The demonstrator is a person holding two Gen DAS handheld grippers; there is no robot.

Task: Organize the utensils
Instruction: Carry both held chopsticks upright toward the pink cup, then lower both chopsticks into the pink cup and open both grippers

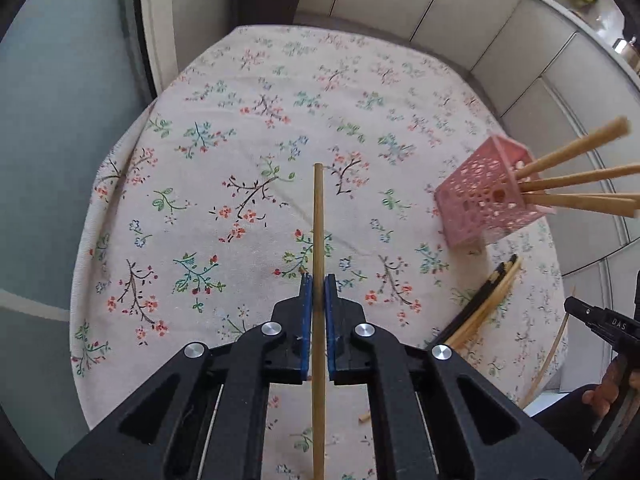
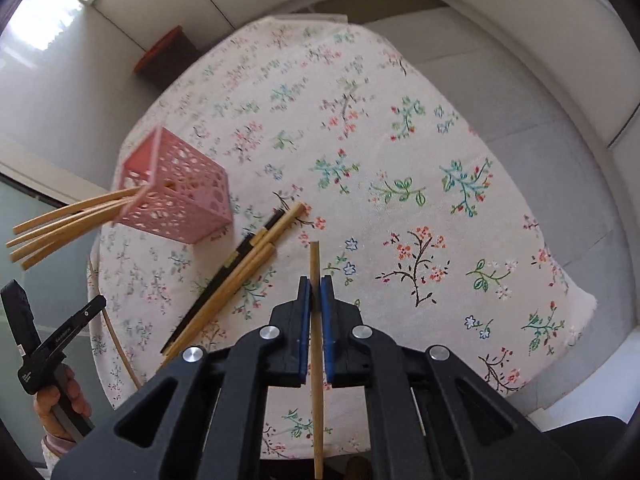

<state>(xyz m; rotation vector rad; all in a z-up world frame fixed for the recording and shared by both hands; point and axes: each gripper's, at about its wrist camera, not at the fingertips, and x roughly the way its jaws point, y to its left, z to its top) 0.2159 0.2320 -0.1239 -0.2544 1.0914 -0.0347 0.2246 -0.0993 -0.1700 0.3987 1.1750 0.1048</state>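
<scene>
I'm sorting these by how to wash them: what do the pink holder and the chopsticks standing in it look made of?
Pink perforated square holder: likely moulded plastic, matte; uniform colour, crisp cut-out holes. Tan chopsticks in it: probably bamboo or wood, unvarnished; pale, dull surface, squared ends.

— What do we have the things on?

— We see a table [image 2: 520, 184] under a pale cloth printed with small flower sprigs — the cloth [image 1: 224, 128] covers the whole top and hangs over the edges.

— And what lies on it?

— We find a pink perforated holder [image 2: 180, 196] standing near one side, with wooden chopsticks poking out of its top. Just beside it, a loose bundle of chopsticks [image 2: 236, 276] lies flat on the cloth, some pale wood, some black. Most of the cloth is bare.
</scene>
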